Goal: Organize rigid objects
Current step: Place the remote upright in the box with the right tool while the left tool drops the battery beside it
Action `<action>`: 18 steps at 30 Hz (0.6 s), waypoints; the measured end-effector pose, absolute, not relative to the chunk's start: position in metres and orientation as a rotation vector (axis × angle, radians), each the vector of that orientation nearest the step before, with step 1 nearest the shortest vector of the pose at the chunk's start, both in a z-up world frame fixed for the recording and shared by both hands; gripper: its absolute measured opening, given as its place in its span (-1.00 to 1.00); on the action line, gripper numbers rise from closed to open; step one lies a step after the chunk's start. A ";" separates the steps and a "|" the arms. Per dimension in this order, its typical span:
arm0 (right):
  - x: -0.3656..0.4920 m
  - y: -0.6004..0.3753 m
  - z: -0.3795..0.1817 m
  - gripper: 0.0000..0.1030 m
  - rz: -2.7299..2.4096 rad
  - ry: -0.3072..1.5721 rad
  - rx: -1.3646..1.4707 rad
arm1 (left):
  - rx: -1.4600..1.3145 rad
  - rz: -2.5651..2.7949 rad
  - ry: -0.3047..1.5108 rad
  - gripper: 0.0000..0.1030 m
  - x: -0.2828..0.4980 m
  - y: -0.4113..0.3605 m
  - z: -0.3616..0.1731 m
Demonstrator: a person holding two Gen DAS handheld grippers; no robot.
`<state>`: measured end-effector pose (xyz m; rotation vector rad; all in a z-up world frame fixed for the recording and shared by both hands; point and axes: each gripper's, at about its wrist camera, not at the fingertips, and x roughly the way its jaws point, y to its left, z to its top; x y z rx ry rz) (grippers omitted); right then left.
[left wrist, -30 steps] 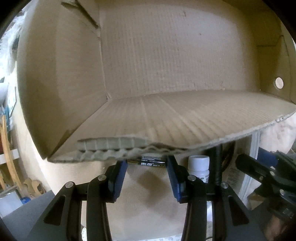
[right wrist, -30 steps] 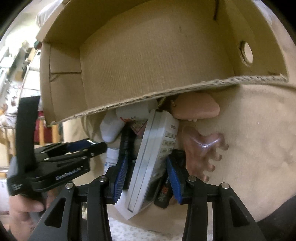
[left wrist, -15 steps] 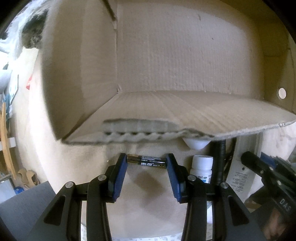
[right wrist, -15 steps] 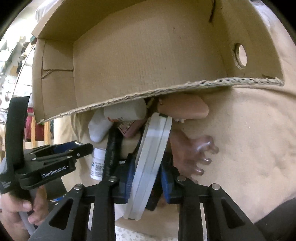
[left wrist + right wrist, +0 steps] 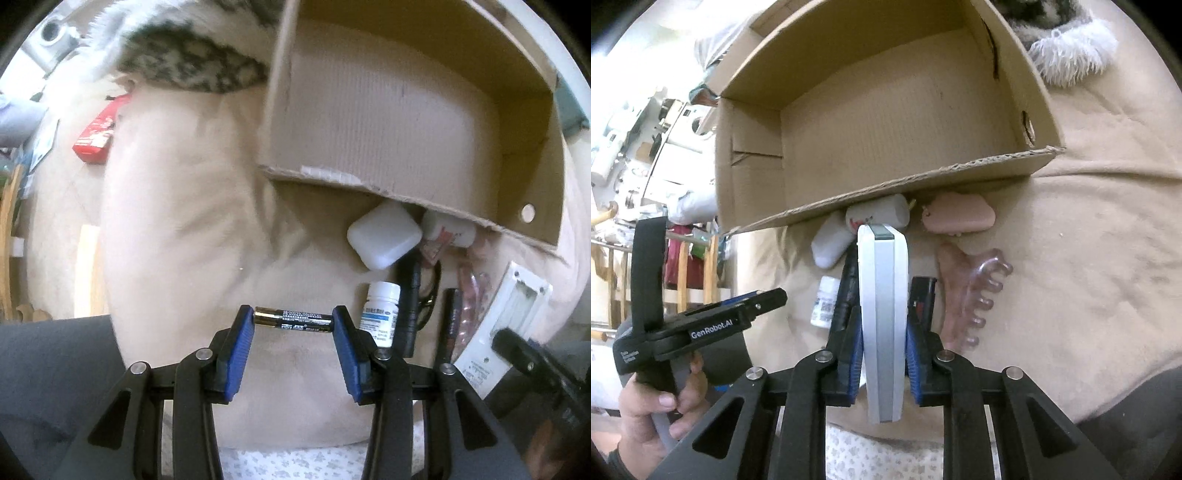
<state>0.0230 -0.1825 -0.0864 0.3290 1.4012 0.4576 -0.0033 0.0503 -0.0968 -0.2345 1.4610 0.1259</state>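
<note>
- Since a second ago, your right gripper (image 5: 884,354) has been closing on the white calculator (image 5: 882,314); its pads are now clamping it edge-on, near the cardboard box (image 5: 897,122).
- Your left gripper (image 5: 293,345) is pinching the battery (image 5: 293,319) end to end, now left of the box instead of right under its edge.
- Bottle (image 5: 380,314) and white case (image 5: 384,240) are lying right of it on the beige cushion (image 5: 177,221).

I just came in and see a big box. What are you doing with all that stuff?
A person is tidying small things into the cardboard box, with tongs in each hand. The left tongs hold a battery by its ends. The right tongs have just closed on a white remote. A pill bottle and hair clip wait on the beige cushion.
</note>
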 end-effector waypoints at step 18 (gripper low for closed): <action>0.045 -0.227 0.018 -0.57 0.548 1.095 0.396 | -0.275 0.108 1.205 -0.23 0.028 0.052 0.002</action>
